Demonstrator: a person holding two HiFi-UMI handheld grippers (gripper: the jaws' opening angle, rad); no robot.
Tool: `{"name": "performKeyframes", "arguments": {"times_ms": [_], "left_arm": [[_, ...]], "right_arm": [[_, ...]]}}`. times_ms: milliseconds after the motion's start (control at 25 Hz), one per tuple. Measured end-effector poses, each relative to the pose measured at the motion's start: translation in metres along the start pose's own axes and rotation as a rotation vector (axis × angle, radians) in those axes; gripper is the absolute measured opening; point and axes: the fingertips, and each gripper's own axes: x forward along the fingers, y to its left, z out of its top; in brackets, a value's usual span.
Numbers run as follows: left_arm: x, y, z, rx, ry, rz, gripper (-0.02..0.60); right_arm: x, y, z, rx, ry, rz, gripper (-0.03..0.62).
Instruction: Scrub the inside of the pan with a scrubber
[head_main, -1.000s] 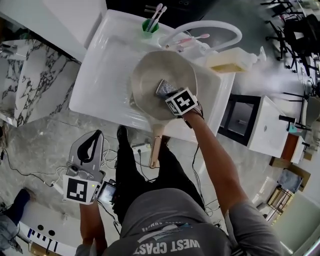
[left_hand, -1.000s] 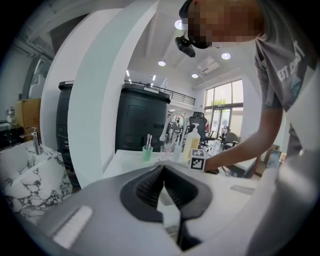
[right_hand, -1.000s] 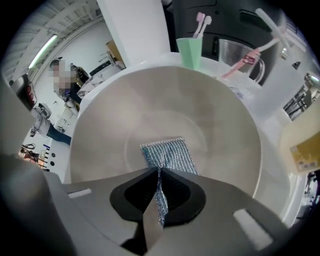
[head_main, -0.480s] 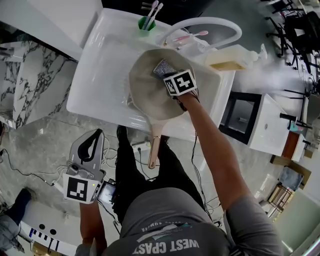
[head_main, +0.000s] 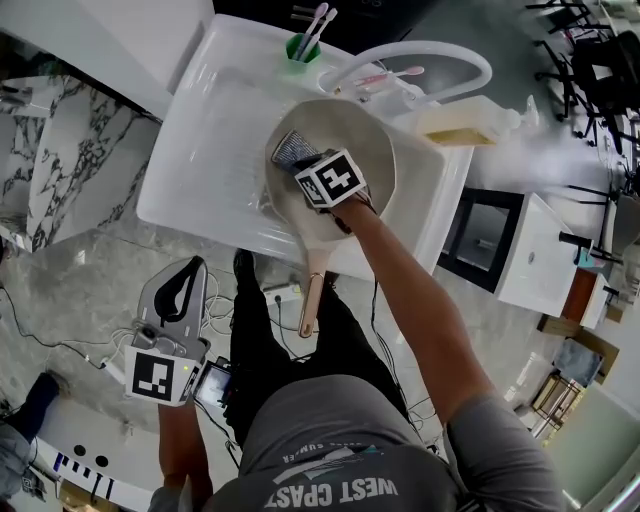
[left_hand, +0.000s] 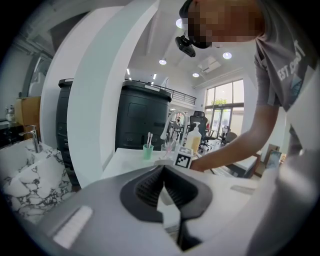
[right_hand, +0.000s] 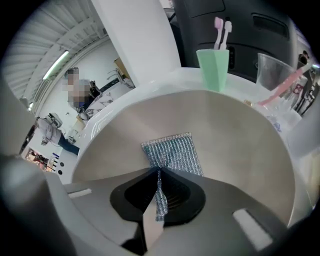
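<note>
Pan (head_main: 370, 140) in sink (head_main: 205, 150), scrubber (right_hand: 172, 152) inside pinched by right gripper (right_hand: 159, 171) jaws, left gripper (left_hand: 164, 169) jaws closed, empty

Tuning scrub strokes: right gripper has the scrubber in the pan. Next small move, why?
Probably drag the scrubber across the pan floor toward its right side in the head view. The right gripper is clamped on it near the left wall, so most bare floor lies that way.

matt pan (head_main: 372, 140), glittery mesh scrubber (head_main: 292, 150), glossy sink (head_main: 205, 150)
</note>
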Motion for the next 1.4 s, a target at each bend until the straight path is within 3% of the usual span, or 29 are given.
{"name": "performKeyframes", "arguments": {"times_ms": [400,680,1160,1400], "left_arm": [[0.006,-0.007,0.004,0.009,-0.001,-0.016,0.002],[0.015,-0.019,0.007,0.017,-0.001,-0.04,0.002],[0.02,-0.031,0.001,0.02,0.01,-0.057,0.002],[0.018,-0.03,-0.004,0.012,0.015,-0.052,0.002]], "right_arm": [[-0.017,0.043,-0.059,-0.132,0.128,0.102,0.026],[-0.035,0.016,-0.097,-0.149,0.225,0.031,0.026],[-0.039,-0.064,-0.085,0.021,0.133,-0.105,0.026],[-0.024,-0.07,-0.062,0.038,0.102,-0.122,0.026]]}}
